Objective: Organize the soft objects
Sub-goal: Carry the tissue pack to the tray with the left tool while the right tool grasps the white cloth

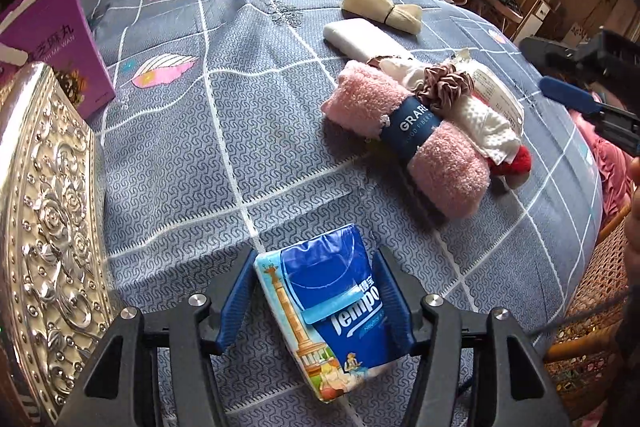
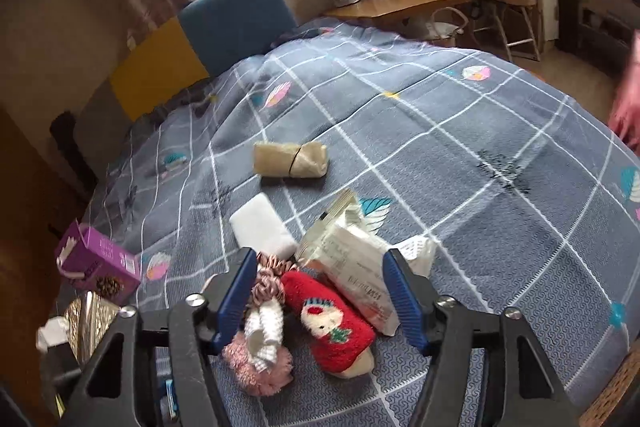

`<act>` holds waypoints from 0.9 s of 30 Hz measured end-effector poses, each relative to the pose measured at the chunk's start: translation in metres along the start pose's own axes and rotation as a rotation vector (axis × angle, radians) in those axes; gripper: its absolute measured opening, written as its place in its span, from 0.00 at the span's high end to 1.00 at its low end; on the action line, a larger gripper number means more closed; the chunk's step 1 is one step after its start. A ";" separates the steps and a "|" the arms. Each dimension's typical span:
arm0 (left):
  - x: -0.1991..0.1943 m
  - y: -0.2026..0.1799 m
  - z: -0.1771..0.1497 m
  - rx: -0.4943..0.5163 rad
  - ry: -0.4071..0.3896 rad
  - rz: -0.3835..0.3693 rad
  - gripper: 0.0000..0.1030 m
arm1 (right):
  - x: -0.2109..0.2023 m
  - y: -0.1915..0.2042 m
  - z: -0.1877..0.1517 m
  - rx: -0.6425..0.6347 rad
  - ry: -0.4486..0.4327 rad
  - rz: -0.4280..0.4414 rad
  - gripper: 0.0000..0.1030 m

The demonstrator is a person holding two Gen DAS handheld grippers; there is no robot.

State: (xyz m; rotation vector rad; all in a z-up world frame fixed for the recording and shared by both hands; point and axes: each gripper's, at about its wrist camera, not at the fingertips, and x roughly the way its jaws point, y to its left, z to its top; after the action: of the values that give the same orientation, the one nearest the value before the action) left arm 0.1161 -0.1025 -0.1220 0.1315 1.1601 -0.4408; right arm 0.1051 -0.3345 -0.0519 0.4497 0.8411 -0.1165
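Observation:
My left gripper (image 1: 318, 252) is shut on a blue Tempo tissue pack (image 1: 332, 307), which sits askew between the blue pads just over the grey checked bedspread (image 1: 240, 115). To the right is a pile: a pink towel roll (image 1: 416, 139) with a navy band, a brown scrunchie (image 1: 448, 83), a white packet (image 1: 496, 91) and a red sock (image 1: 516, 163). My right gripper (image 2: 320, 254) hovers open over that pile, its fingers either side of the red sock (image 2: 332, 319) and the white packet (image 2: 356, 275), not pressing them. From the left wrist view, the right gripper (image 1: 536, 65) is just beyond the pile.
A white block (image 1: 360, 35) and a beige tied roll (image 1: 380, 7) lie farther up the bed. A purple box (image 1: 56, 39) and an embossed silver box (image 1: 48, 211) stand at the left. A blue chair (image 2: 236, 19) and a wooden desk (image 2: 400, 5) are behind the bed.

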 end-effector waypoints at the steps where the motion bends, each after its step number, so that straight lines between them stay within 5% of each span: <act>1: 0.000 0.001 0.000 -0.002 -0.003 -0.004 0.41 | 0.007 0.009 -0.001 -0.037 0.035 0.020 0.47; 6: -0.003 0.002 -0.002 -0.001 -0.031 -0.010 0.41 | 0.044 0.048 -0.002 -0.222 0.151 -0.013 0.48; 10: -0.011 0.003 -0.008 -0.001 -0.027 -0.010 0.42 | 0.082 0.052 -0.009 -0.251 0.284 -0.044 0.48; 11: -0.011 0.002 -0.007 -0.006 -0.020 -0.011 0.43 | 0.087 0.051 -0.013 -0.266 0.307 -0.061 0.57; 16: -0.046 0.005 0.011 -0.015 -0.094 -0.040 0.44 | 0.078 0.050 -0.015 -0.275 0.272 -0.070 0.67; 23: -0.098 0.013 0.096 -0.009 -0.193 -0.034 0.44 | 0.085 0.054 -0.017 -0.285 0.316 -0.092 0.66; 27: -0.117 0.031 0.158 -0.008 -0.246 0.051 0.43 | 0.088 0.052 -0.020 -0.288 0.329 -0.112 0.66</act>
State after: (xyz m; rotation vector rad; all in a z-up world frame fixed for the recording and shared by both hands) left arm 0.2262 -0.0946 0.0439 0.0965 0.9151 -0.3950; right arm 0.1646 -0.2729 -0.1114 0.1504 1.1877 -0.0227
